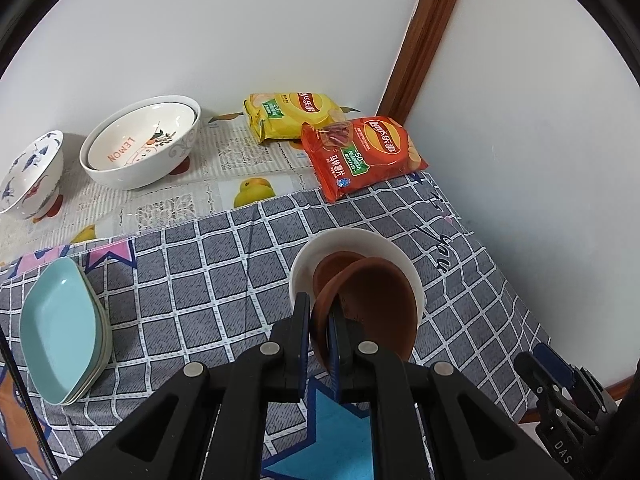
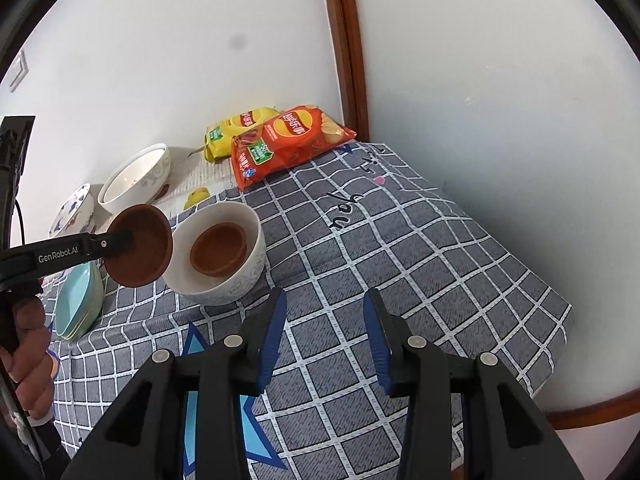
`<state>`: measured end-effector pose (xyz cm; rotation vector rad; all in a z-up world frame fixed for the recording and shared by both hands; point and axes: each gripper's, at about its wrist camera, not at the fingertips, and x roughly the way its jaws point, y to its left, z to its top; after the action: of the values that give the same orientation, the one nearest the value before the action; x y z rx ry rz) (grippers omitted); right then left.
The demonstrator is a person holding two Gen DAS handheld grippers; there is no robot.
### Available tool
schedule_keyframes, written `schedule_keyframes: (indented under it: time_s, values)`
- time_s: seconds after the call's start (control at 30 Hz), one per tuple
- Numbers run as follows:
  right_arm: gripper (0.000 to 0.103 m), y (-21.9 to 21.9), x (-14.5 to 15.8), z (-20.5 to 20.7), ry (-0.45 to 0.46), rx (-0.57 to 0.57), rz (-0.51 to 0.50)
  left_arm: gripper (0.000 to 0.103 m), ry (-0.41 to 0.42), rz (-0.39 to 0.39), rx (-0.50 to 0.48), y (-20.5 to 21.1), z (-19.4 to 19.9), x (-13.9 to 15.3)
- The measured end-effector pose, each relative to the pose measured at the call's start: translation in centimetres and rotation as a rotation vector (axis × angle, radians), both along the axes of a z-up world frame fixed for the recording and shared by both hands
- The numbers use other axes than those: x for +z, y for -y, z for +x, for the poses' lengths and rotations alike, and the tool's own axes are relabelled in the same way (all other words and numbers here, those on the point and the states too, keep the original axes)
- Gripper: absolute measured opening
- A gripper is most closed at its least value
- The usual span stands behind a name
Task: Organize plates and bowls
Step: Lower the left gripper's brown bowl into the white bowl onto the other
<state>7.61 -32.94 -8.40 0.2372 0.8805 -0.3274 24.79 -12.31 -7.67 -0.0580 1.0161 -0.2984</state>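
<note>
A grey checked cloth [image 2: 400,264] covers the table in a white-walled corner. The left gripper [image 1: 319,320] is clamped on the rim of a shallow brown clay dish [image 1: 372,304], likely stiff, light and breakable, held tilted just above the white ceramic bowl [image 2: 244,276] that holds a second brown dish [image 2: 218,250]. The right gripper [image 2: 325,336] hangs nearby, jaws apart and empty.

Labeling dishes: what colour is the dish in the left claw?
Reddish-brown, terracotta-like dish, clearest in the right wrist view.

White walls [image 2: 160,60] meet at a brown wooden corner trim [image 2: 346,40].
</note>
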Motion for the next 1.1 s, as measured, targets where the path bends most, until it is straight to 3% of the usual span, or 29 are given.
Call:
schedule_keyframes:
  time_s: [0.43,0.8,1.1]
  values:
    - [0.040,0.9,-0.6,0.7,0.005,-0.014,0.016,0.009,-0.031,-0.019,-0.025,1.1,2.1,-0.9]
    - [0.040,1.6,-2.1,1.5,-0.025,-0.013,0.020,0.009,-0.088,-0.007,-0.023,1.8,4.2,-3.9]
    - [0.040,1.7,-3.5,2.7,-0.049,-0.001,0.029,0.009,-0.065,0.020,-0.062,2.9,5.0,-4.8]
